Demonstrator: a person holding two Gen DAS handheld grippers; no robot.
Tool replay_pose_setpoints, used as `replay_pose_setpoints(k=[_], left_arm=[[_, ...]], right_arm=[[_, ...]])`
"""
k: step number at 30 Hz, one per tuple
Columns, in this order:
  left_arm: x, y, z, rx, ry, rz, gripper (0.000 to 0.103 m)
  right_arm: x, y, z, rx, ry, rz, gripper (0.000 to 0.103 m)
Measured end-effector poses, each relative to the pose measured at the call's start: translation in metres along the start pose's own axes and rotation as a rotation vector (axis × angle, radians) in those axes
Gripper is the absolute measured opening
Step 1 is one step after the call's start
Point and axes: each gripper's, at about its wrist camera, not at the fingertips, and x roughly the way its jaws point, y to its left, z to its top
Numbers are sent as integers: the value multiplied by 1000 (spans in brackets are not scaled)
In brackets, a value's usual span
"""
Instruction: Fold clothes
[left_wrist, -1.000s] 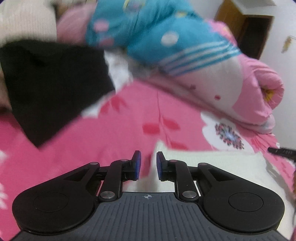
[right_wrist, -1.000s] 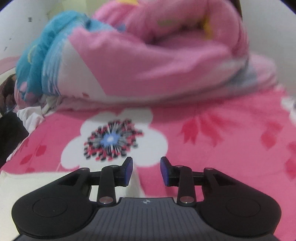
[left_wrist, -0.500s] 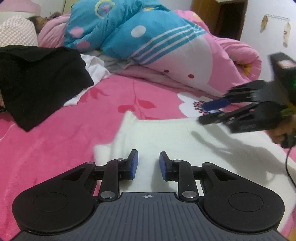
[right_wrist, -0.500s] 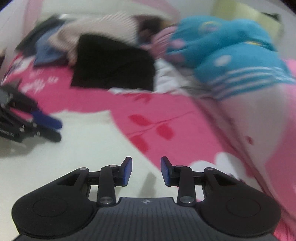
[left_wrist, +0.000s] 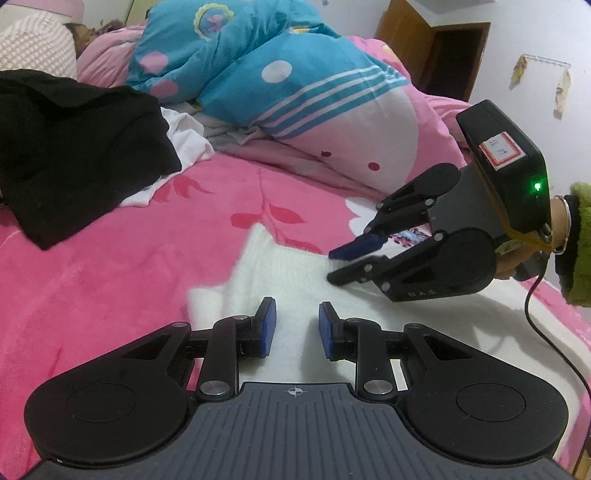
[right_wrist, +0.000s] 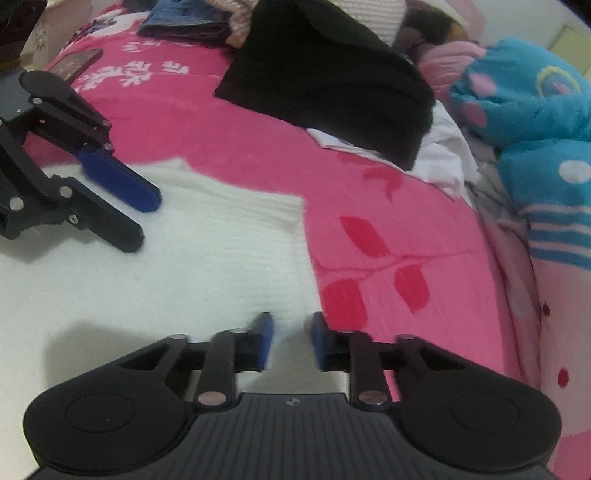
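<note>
Knitwear, a white ribbed garment (left_wrist: 295, 273), lies flat on the pink bed (left_wrist: 110, 280), directly under and ahead of both tools. The left hand-held gripper (left_wrist: 297, 328) and right hand-held gripper (right_wrist: 290, 339) hover open and empty; the right one sits nearer the garment's far edge.

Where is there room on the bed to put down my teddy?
The bare pink sheet between the white sweater and the black cloth is free. The far side is crowded with the blue and pink quilt. Both tools hover over the sweater.
</note>
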Motion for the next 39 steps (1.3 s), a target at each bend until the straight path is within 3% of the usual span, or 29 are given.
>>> replay_pose_setpoints(k=[2, 9, 18, 24, 27, 32, 35, 39], left_arm=[[-1, 1, 0, -6, -3, -4, 26], [-4, 0, -1, -4, -20, 15, 26], [-4, -5, -2, 39, -23, 55, 26], [-4, -8, -4, 75, -23, 75, 26], [-4, -8, -4, 80, -24, 77, 26], [-3, -8, -4, 79, -23, 76, 26], [-3, -7, -4, 77, -22, 75, 26], [-2, -7, -4, 73, -22, 72, 26]], right_arm=[[-2, 7, 2, -27, -4, -39, 1], [-20, 15, 17, -73, -76, -207, 0], [24, 19, 1, -64, -29, -238, 0], [38, 15, 1, 18, -31, -295, 0], [20, -4, 0, 136, -55, -319, 1], [-52, -44, -24, 281, -142, -399, 3], [-78, -54, -45, 266, -109, -380, 9], [-74, -40, -61, 168, -19, -262, 16]])
